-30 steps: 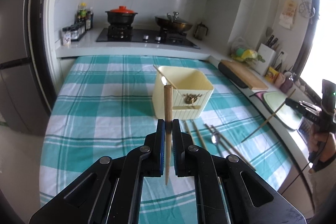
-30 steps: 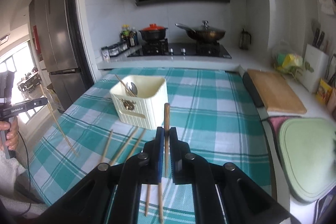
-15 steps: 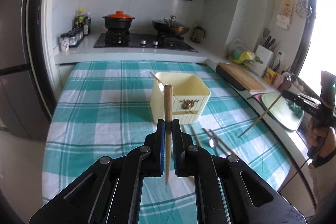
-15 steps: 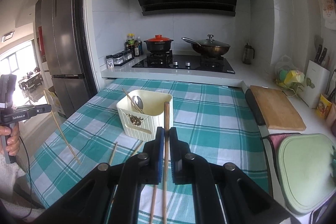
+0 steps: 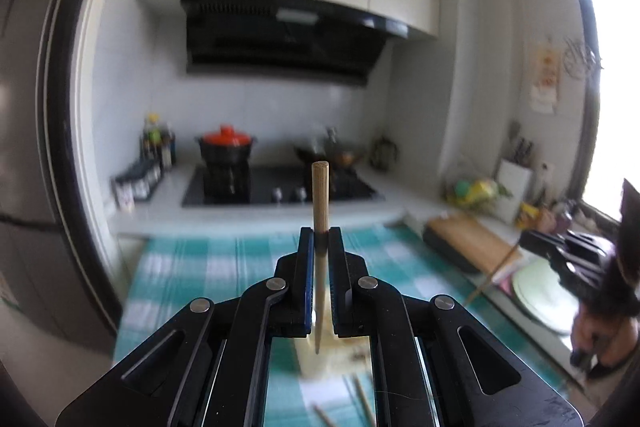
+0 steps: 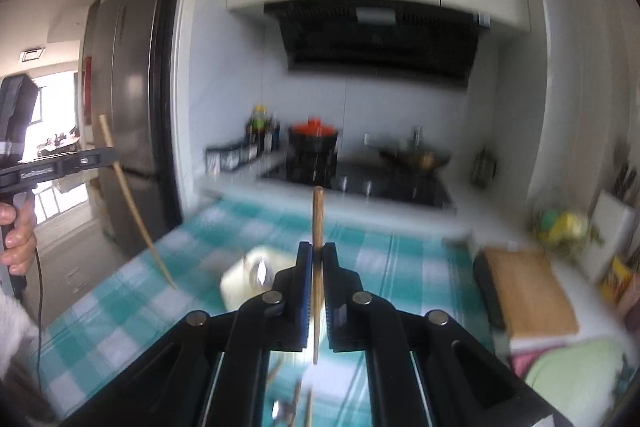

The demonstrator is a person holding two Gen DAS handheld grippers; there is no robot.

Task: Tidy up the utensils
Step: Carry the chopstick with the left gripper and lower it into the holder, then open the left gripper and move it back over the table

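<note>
My left gripper (image 5: 320,239) is shut on a wooden chopstick (image 5: 320,195) that stands upright between its blue pads, tip down. My right gripper (image 6: 317,255) is shut on a second chopstick (image 6: 318,219), also upright. The cream utensil holder (image 6: 244,275) sits on the checked tablecloth below and left of the right gripper, a spoon (image 6: 260,273) in it; in the left wrist view it shows only as a cream blur (image 5: 340,343) under the jaws. Loose chopsticks (image 5: 360,395) lie on the cloth in front. Each view shows the other gripper (image 5: 560,255) (image 6: 96,159) with its chopstick slanting down.
A teal checked table (image 6: 420,267) runs to a counter with a hob, a red-lidded black pot (image 6: 314,147) and a wok (image 6: 416,157). A wooden cutting board (image 6: 528,291) and a green board (image 6: 576,375) lie on the right. A fridge (image 6: 132,107) stands left. A hand (image 6: 18,239) holds the left gripper.
Both grippers have risen and tipped upward with their chopsticks, so the holder has dropped low in both views and the hood and cupboards fill the top. The frames are now motion-blurred.
</note>
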